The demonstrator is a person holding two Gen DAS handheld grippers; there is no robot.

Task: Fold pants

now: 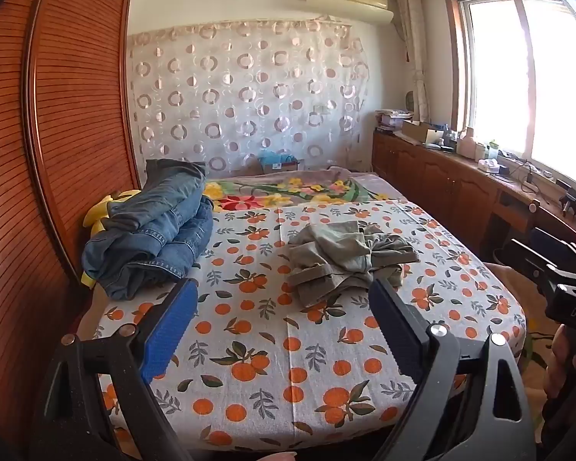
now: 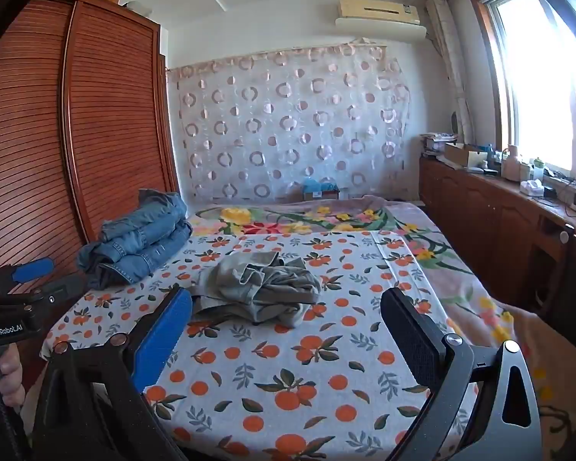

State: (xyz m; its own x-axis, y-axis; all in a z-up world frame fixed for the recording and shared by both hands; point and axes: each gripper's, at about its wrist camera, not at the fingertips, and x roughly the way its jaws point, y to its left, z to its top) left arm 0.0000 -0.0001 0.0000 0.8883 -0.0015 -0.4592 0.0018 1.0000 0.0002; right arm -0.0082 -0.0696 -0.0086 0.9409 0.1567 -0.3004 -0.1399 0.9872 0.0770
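A crumpled pair of grey-green pants (image 1: 349, 257) (image 2: 265, 284) lies in a heap near the middle of the bed. My left gripper (image 1: 284, 284) hovers over the near part of the bed, short of the heap, its blue and black pads wide apart with nothing between them. My right gripper (image 2: 288, 294) hangs just in front of the same heap, also open and empty. Neither touches the cloth. A hand (image 2: 9, 368) holds the left device at the left edge of the right wrist view.
A stack of blue jeans (image 1: 157, 230) (image 2: 142, 238) sits at the bed's left side beside a slatted wooden wardrobe (image 1: 57, 115). The orange-print sheet (image 1: 288, 365) covers the near bed, a floral blanket (image 1: 288, 192) the far part. A cluttered low cabinet (image 1: 460, 184) runs under the window.
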